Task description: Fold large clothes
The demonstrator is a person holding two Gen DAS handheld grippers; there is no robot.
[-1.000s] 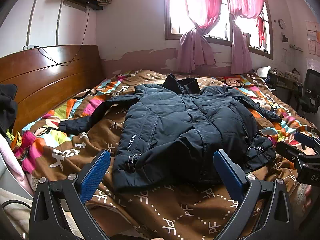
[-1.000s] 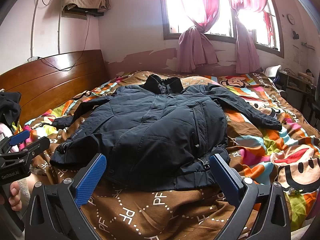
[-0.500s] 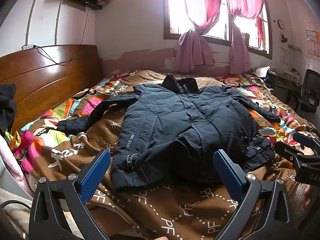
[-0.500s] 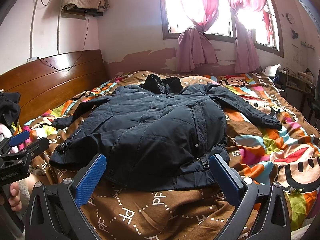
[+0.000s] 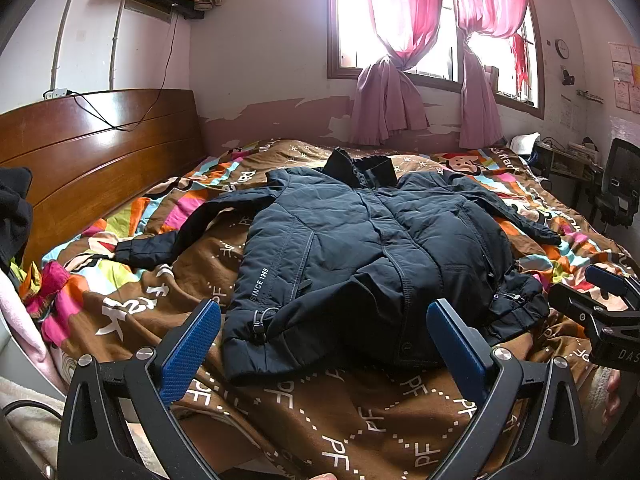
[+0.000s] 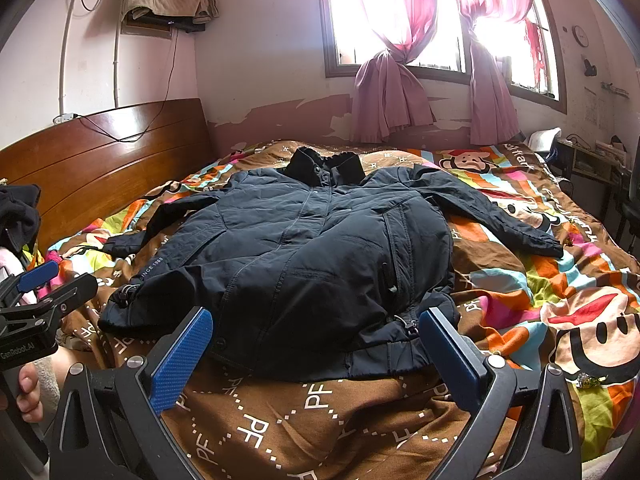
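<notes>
On bedspread (image 5: 360, 420) | jacket (image 5: 360, 256) just beyond both spread-wide, empty grippers: left gripper (image 5: 324, 344), right gripper (image 6: 316, 350)

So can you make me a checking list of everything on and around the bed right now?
Surface: bed with a brown patterned bedspread, rumpled.
Job's things: dark jacket lies spread out front-up, collar toward the window, both sleeves out to the sides, not yet folded.
Clutter: dark clothing and pink fabric at the bed's left edge.
Grippers: left tool open, above the jacket's hem, holding nothing; right tool open, near the hem, holding nothing.
Cables: a black cable hangs down the wall and drapes over the wooden headboard.
Surroundings: window with tied pink curtains, wall clock, black chair, cluttered desk at right.
</notes>
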